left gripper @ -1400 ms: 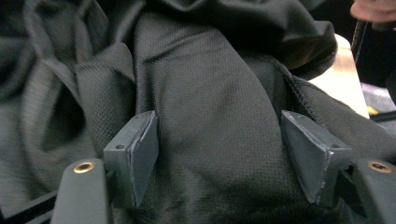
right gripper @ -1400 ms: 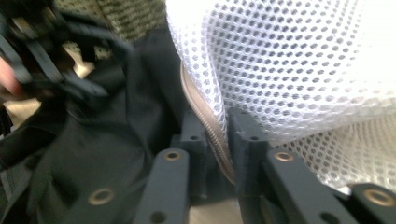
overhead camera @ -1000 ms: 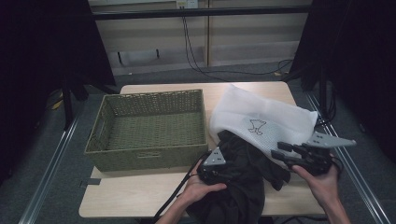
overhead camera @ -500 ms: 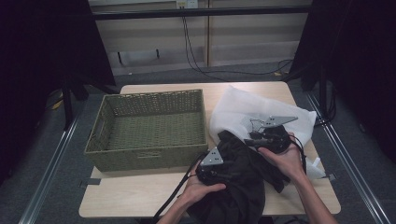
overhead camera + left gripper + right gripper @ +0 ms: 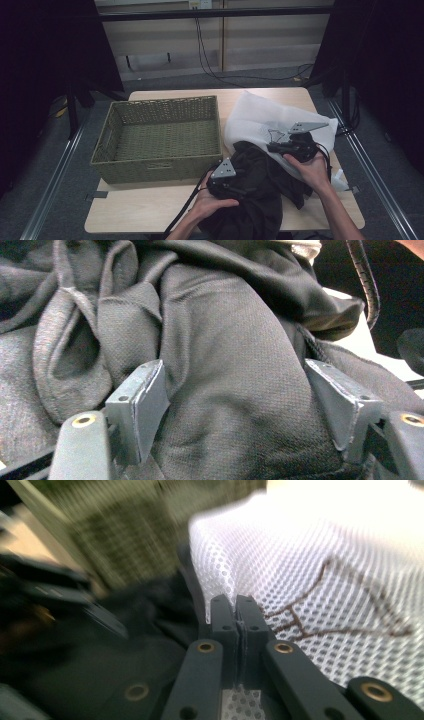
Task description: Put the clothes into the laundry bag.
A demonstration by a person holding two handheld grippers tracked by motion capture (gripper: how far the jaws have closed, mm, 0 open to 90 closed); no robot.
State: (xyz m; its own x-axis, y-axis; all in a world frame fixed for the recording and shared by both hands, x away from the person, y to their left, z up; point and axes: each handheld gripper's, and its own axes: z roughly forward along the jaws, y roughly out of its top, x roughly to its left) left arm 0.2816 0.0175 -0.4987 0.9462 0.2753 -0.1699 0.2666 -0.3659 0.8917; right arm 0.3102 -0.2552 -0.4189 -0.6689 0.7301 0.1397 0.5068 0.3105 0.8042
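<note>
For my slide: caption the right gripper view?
Right gripper pinching the white mesh bag's edge beside dark clothing.

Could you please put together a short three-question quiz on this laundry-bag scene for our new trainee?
1. True or false: the woven basket already holds the dark garment.
2. The right gripper has its fingers: A. spread wide over the basket; B. closed together at the edge of the white mesh bag; C. closed on a cable.
3. What lies between the fingers of the left gripper?

Key:
1. False: the basket is empty, and the garment lies on the table beside it, partly over the bag.
2. B. The jaws have just been closing, and mesh shows between them.
3. A fold of the dark garment; these jaws have just been opening.
</note>
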